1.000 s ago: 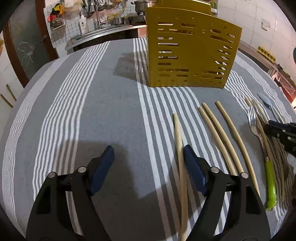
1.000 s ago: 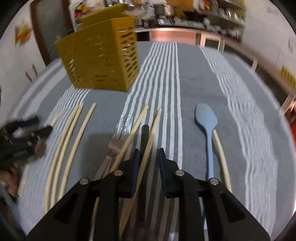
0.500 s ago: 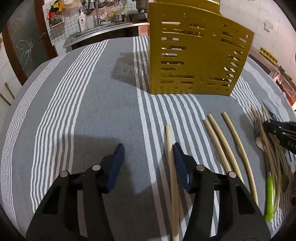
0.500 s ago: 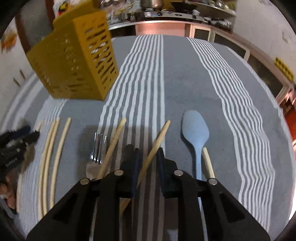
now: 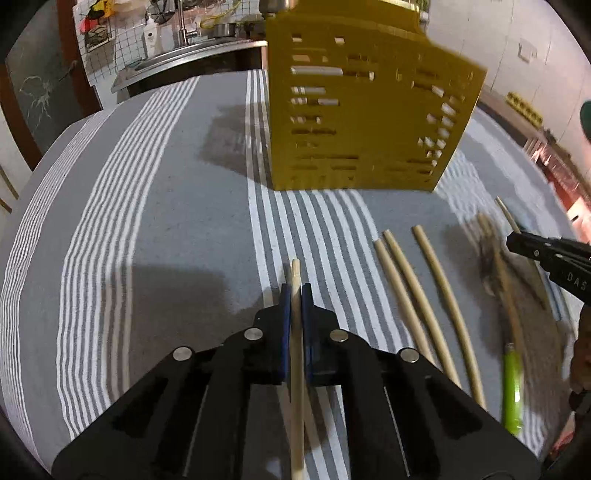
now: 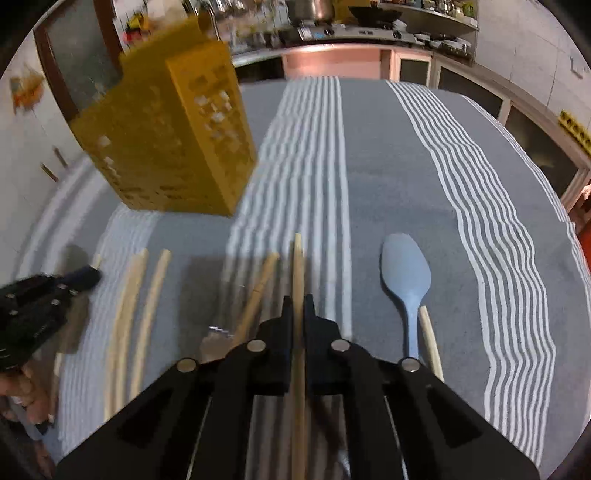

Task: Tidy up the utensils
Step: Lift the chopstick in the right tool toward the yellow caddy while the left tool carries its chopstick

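Note:
My left gripper (image 5: 295, 291) is shut on a pale wooden chopstick (image 5: 296, 369) that runs back between its blue pads. My right gripper (image 6: 298, 304) is shut on another wooden chopstick (image 6: 297, 280), raised a little off the cloth. A yellow perforated utensil holder (image 5: 365, 122) (image 6: 166, 147) stands upright on the striped tablecloth beyond both grippers. On the cloth between the grippers lie three curved pale sticks (image 5: 424, 291) (image 6: 136, 306), a fork (image 6: 214, 343) with a green handle (image 5: 512, 387) and one more chopstick (image 6: 258, 291). A blue spoon (image 6: 406, 280) lies right of my right gripper.
A grey tablecloth with white stripes (image 5: 147, 229) covers the round table. A kitchen counter with a sink (image 5: 184, 55) and a stove with pots (image 6: 332, 26) stand behind the table. A person's hand (image 6: 26, 398) holds the left gripper.
The left jaws have come together from wide open onto the chopstick. The right jaws have tightened on their chopstick and lifted it; the holder looks nearer in both views.

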A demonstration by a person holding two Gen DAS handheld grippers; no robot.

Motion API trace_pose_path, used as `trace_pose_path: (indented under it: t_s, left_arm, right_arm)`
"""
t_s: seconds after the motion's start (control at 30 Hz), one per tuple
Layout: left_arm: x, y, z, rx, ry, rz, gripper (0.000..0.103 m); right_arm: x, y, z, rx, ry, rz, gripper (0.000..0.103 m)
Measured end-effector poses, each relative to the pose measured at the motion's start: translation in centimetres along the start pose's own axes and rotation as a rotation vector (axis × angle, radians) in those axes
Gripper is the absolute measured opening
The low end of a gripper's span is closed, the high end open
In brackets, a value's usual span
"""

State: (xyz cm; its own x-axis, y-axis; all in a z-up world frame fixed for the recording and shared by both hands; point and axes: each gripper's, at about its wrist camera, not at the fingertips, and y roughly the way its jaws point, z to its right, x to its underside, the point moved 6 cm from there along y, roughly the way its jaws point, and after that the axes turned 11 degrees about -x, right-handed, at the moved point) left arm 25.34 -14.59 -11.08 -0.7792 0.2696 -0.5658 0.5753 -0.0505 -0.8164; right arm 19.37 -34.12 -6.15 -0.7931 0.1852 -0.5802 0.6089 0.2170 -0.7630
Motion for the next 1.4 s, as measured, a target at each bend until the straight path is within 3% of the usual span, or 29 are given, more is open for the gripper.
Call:
trace_pose_path:
  t_s: [0.17,0.47,1.03,1.4]
  left_arm:
    - [-0.9,-3.4,-0.8,0.066,-0.04,0.08,0.004]
    - [-2.4,-8.2,-1.1,0.109,-0.064,0.202,0.004]
    - [-3.3,-13.3,-1.5,0.096,-0.083,0.339,0.004]
    - [-6.5,-17.1,-2.5,0.057,-0.085,0.442,0.004]
  right_arm:
    - [-0.8,-3.5,-1.5,-0.059,-0.013,0.103,0.006]
    - [-2.4,-9.1,-3.8,-0.115,-0.072,0.272,0.006]
    - [-2.9,-12.6,-5.6,-0.102,-0.133,0.376,0.006]
    - [-4.9,-15.5,-7.3,-0.087,-0.193,0.445,0.006]
